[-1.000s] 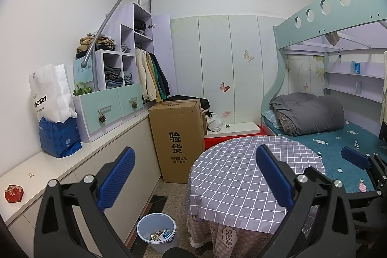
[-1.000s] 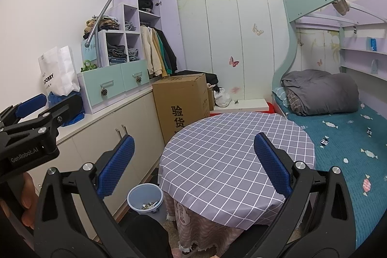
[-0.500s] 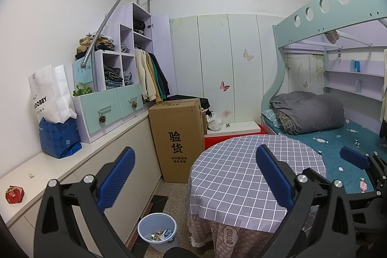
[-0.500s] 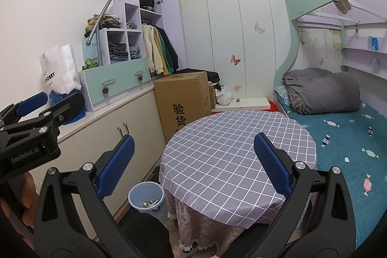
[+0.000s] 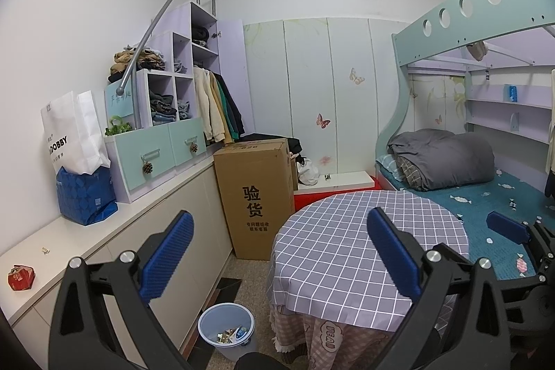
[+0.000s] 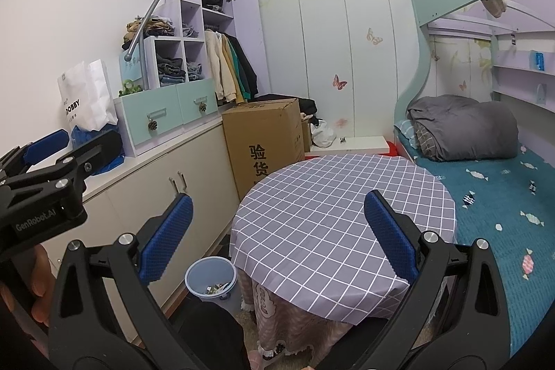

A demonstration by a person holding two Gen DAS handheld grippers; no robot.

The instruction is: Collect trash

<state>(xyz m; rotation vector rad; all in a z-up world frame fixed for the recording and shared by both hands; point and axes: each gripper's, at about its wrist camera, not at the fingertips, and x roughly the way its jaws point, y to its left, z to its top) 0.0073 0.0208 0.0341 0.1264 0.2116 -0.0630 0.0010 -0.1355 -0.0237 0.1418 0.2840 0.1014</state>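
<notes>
A light blue trash bin (image 5: 226, 330) (image 6: 211, 281) stands on the floor between the cabinets and the round table, with several scraps inside. A small red wrapper (image 5: 21, 277) lies on the white counter at the far left, and a tiny scrap (image 5: 44, 250) lies further along it. My left gripper (image 5: 280, 255) is open and empty, raised over the near edge of the checked tablecloth (image 5: 353, 248). My right gripper (image 6: 277, 236) is open and empty too, above the same table (image 6: 333, 210). The left gripper (image 6: 48, 162) also shows at the left edge of the right wrist view.
A tall cardboard box (image 5: 256, 193) stands behind the table by the cabinets (image 5: 166, 231). A white bag (image 5: 74, 130) and blue bag (image 5: 86, 196) sit on the counter. A bunk bed (image 5: 485, 193) with a grey duvet fills the right. A hand (image 6: 38, 286) holds the left gripper.
Both views have shifted slightly; the table and bin sit a little further right in the right wrist view. The red wrapper has slid lower in the left view. Both grippers stay open.
</notes>
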